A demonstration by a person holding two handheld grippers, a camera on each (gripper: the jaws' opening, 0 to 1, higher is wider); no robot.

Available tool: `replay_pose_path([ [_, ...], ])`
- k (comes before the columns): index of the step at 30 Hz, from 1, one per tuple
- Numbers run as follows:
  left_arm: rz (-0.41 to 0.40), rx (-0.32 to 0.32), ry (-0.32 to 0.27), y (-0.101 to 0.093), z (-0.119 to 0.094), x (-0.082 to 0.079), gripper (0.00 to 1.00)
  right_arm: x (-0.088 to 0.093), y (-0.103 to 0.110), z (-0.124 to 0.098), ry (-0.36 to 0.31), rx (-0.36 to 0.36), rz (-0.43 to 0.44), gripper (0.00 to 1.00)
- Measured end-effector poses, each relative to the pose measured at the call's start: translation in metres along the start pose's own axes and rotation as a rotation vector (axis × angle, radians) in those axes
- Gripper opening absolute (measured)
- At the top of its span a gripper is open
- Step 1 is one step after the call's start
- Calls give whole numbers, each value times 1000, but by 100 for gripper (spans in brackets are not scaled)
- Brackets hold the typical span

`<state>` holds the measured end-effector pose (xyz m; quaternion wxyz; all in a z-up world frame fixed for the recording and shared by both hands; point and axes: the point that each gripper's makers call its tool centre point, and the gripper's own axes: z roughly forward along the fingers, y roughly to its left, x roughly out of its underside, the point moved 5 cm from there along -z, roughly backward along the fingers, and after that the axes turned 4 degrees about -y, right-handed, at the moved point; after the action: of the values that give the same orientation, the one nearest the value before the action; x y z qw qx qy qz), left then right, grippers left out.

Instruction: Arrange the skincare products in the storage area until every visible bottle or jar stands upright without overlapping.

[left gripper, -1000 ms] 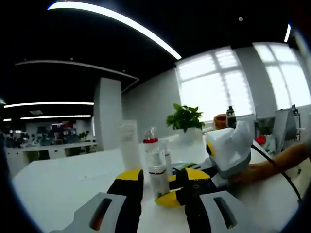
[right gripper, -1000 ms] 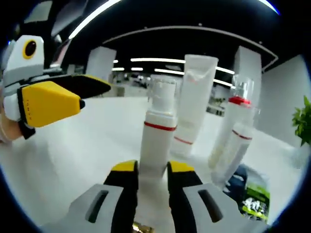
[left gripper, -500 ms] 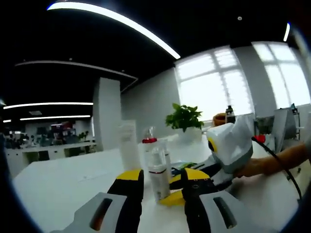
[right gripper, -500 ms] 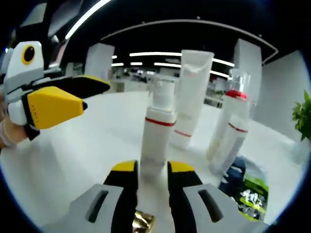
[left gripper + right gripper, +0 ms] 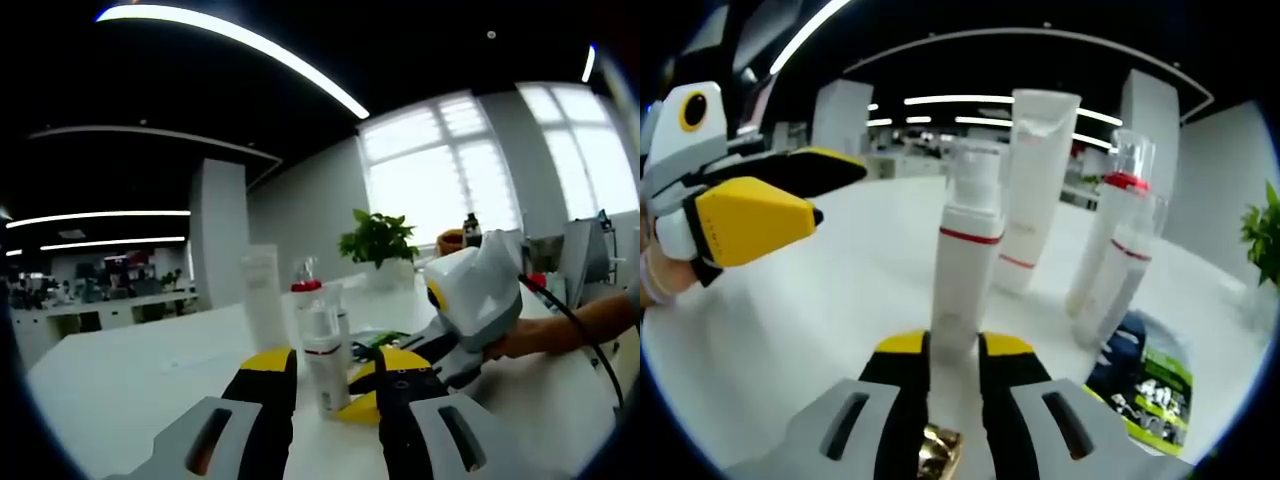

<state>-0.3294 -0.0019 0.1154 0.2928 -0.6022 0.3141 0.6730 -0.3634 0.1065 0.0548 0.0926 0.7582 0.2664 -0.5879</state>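
A white bench (image 5: 130, 375) is stretching away under everything, its surface glossy and catching the ceiling light. A potted green plant (image 5: 377, 240) is sitting at its far edge in the left gripper view, in front of a bright window (image 5: 440, 170) that is glowing white. Long strip lights (image 5: 240, 45) are curving across a dark ceiling — more of them are showing in the right gripper view (image 5: 970, 100). A square white pillar (image 5: 218, 235) is rising behind the bench. A green-and-black printed packet (image 5: 1150, 395) is lying flat on the bench — its lettering is too blurred to read.
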Motion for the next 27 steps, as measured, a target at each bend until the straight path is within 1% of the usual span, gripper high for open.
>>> replay_pose_path([
  [7,8,5,12,-1,1,2,31,3,0,2,5,9,-7,18],
  [9,10,6,13,-2,1,2,31,1,1,2,-16,-3,-10,23],
  [11,13,7,14,-2,1,2,31,-2,4,1,-38,-11,-16,32],
  [12,14,8,15,-2,1,2,31,-3,4,2,-43,-11,-22,34],
  [13,14,9,15,-2,1,2,31,-3,4,3,-45,-9,-30,33],
  [16,18,11,19,-3,1,3,31,-1,2,4,-33,3,-48,24],
  [18,19,12,20,-3,2,3,31,0,2,4,-25,7,-52,21],
  [23,24,13,23,-4,2,4,31,2,5,4,-24,-7,-51,23],
  [27,27,15,26,-5,2,5,31,3,6,5,-24,1,-70,21],
])
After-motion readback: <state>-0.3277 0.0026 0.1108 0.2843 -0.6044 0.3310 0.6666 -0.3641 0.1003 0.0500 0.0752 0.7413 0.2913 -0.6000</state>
